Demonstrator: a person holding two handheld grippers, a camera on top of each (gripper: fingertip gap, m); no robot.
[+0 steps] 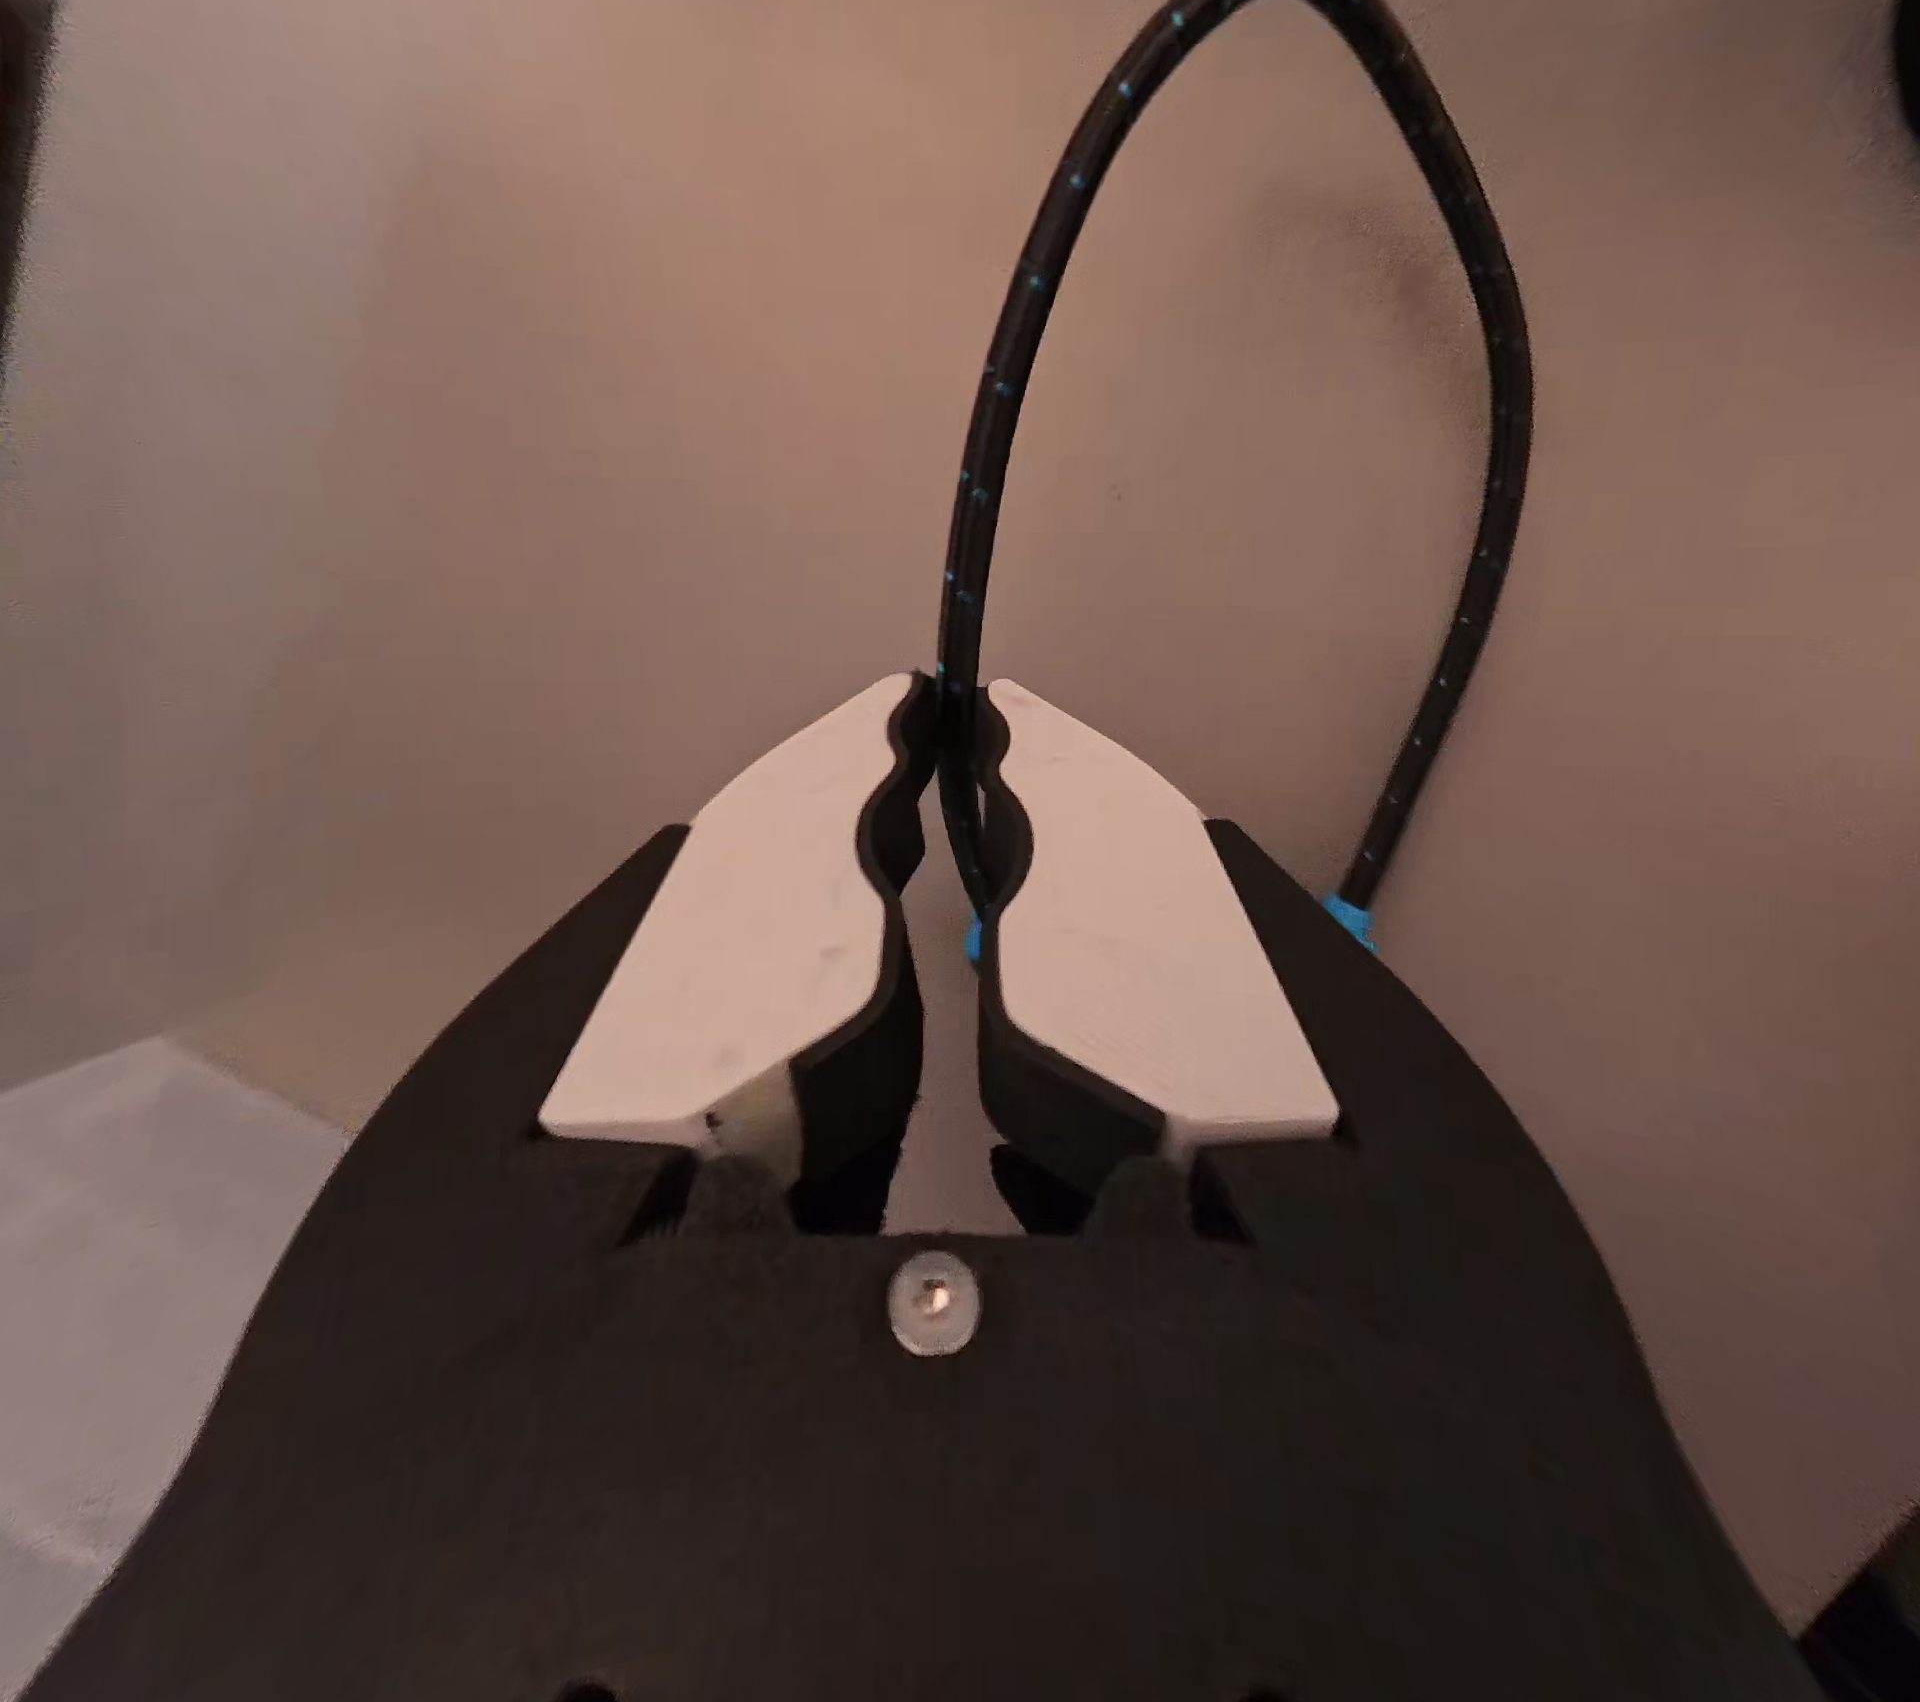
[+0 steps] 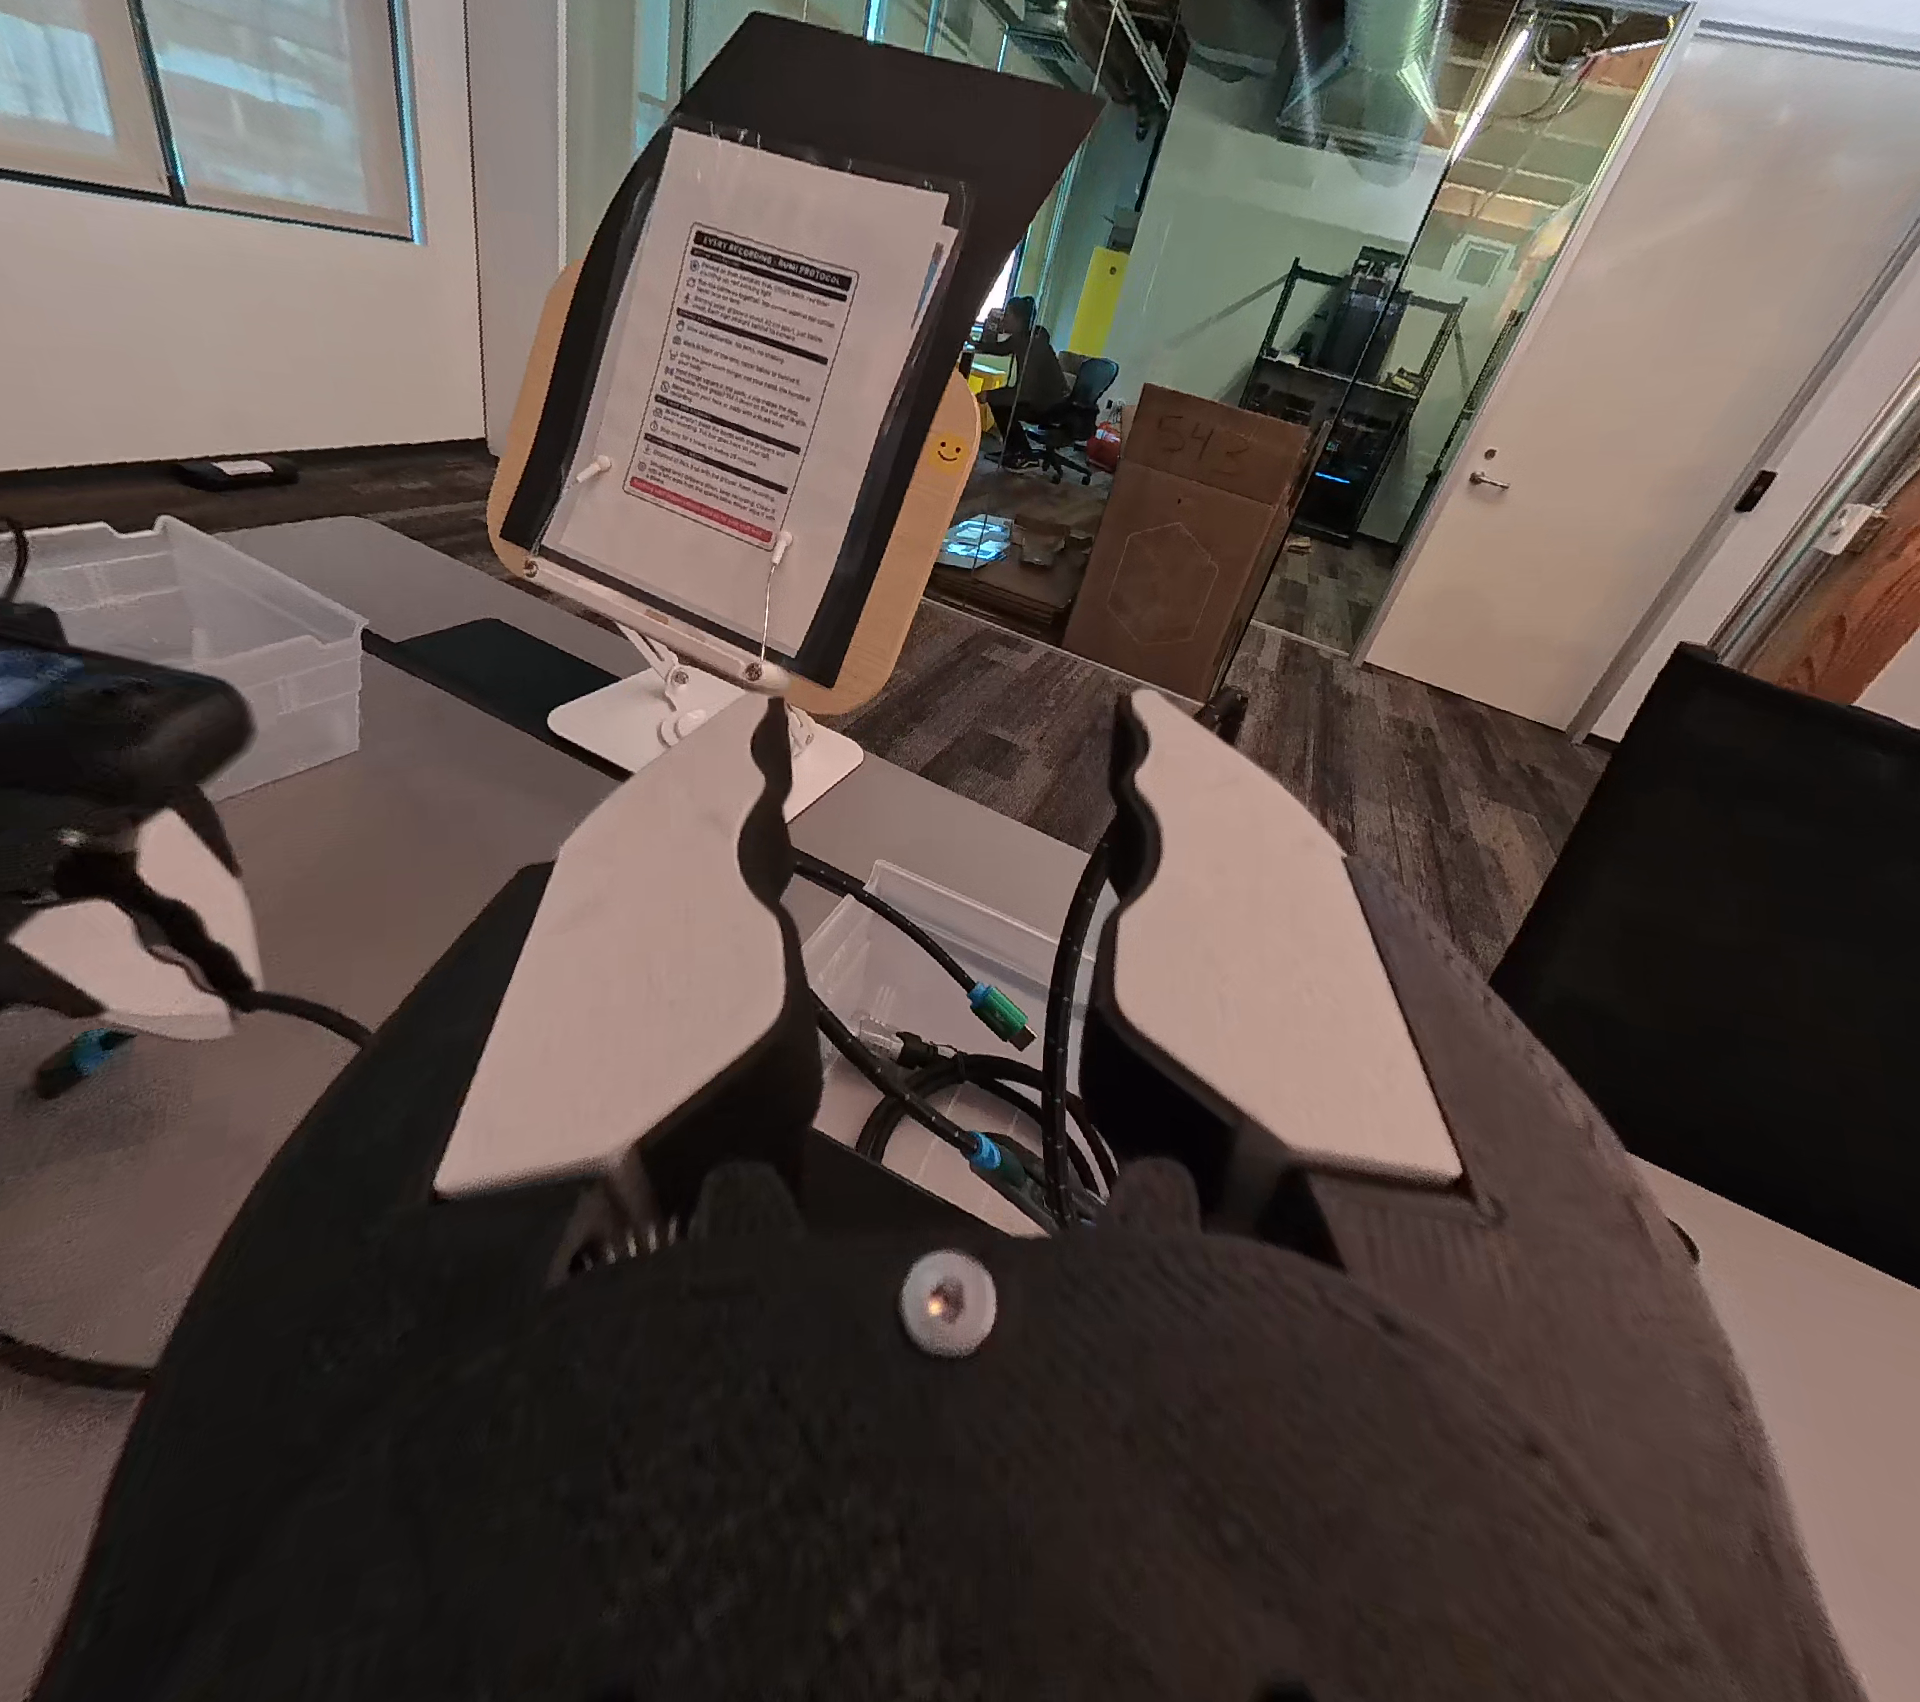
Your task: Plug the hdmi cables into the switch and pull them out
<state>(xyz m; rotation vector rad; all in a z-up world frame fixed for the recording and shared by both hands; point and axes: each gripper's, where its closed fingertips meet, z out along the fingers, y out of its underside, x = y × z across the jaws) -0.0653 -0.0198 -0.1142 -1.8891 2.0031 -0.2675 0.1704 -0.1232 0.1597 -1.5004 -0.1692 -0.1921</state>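
In the left wrist view my left gripper (image 1: 956, 686) is shut on a black braided HDMI cable (image 1: 982, 447) with blue flecks. The cable arches up and right, then comes down to a blue collar (image 1: 1349, 920) beside the right finger. A second blue collar (image 1: 974, 937) shows between the fingers. My right gripper (image 2: 951, 717) is open and empty, held above a clear bin (image 2: 935, 885) with several coiled cables (image 2: 966, 1081), one with a green plug (image 2: 1000, 1015). The left gripper also shows blurred in the right wrist view (image 2: 156, 925), with a blue plug (image 2: 88, 1055) hanging below it. No switch is in view.
A document stand (image 2: 727, 405) with a laminated sheet stands at the back of the grey table (image 2: 436, 821). A clear plastic tray (image 2: 229, 613) sits at back left. A black chair (image 2: 1714, 925) is at the right. A glass wall, a cardboard box and a door lie beyond.
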